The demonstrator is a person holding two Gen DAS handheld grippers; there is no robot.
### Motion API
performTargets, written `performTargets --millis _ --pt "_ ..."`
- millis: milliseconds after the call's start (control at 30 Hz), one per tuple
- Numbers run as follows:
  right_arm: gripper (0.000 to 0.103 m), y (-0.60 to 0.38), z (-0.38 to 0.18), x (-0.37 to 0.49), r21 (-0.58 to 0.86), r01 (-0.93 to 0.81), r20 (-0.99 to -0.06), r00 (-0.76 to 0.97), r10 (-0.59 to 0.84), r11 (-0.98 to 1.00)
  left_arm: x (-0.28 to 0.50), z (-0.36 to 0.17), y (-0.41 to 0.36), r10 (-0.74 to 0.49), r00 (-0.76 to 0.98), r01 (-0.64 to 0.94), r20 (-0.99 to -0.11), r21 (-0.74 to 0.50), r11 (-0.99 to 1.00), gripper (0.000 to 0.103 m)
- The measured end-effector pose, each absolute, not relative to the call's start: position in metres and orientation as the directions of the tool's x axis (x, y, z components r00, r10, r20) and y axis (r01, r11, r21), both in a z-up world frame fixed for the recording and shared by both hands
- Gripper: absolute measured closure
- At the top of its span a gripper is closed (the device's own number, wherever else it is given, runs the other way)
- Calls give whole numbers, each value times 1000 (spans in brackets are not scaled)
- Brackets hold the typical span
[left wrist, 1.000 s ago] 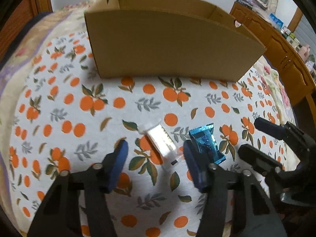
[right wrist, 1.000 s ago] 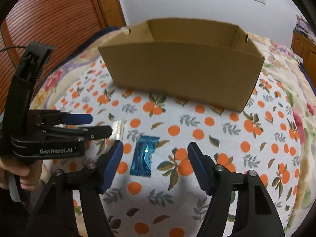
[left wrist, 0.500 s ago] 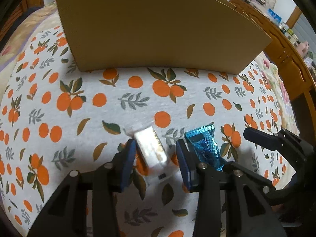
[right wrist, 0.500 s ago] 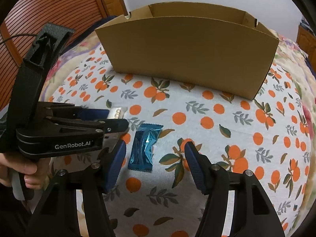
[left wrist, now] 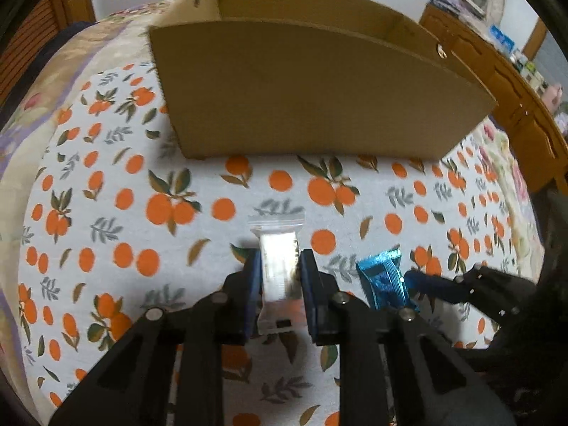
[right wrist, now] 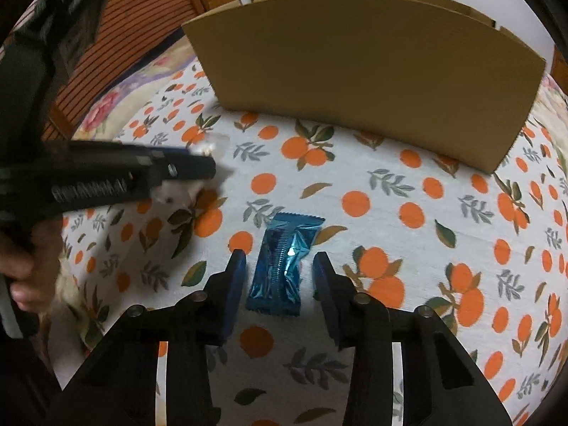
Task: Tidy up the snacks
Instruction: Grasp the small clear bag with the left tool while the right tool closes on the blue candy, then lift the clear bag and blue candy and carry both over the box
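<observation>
Jaws of left gripper [left wrist: 278, 280], closing, clamp the clear snack packet [left wrist: 278, 266]; right gripper [right wrist: 278, 277] jaws, closing, straddle the blue snack packet [right wrist: 284, 266] untouched. Both pitch steeply downward; both packets' long axes point toward the cardboard box [left wrist: 312, 96].

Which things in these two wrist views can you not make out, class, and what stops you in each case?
- Inside of the cardboard box: right wrist view, hidden by its tall front wall.
- Clear snack packet: print too blurred to read; in the right wrist view the left gripper covers it.
- Blue snack packet: left wrist view, lower end hidden behind the gripper's finger.
- Dresser items: too small.
</observation>
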State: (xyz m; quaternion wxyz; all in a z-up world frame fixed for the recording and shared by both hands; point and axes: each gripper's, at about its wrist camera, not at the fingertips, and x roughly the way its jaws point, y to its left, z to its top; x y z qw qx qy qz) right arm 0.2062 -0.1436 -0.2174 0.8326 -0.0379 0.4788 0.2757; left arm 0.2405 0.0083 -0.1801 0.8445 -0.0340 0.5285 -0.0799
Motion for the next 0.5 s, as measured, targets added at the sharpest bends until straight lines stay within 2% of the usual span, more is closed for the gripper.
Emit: performTargets --millis 200,267,500 --pt "65 -131 -221 206 165 -514 -823 398 404 842 246 -177 27 -160 439 49 -884 -155 987 83" --pt "75 -127 -222 205 132 -523 -830 407 382 842 247 -177 29 -156 441 42 -884 -153 987 83" --pt "83 -123 -223 203 53 -532 -839 436 326 845 245 -172 29 -154 453 41 -878 -152 987 83"
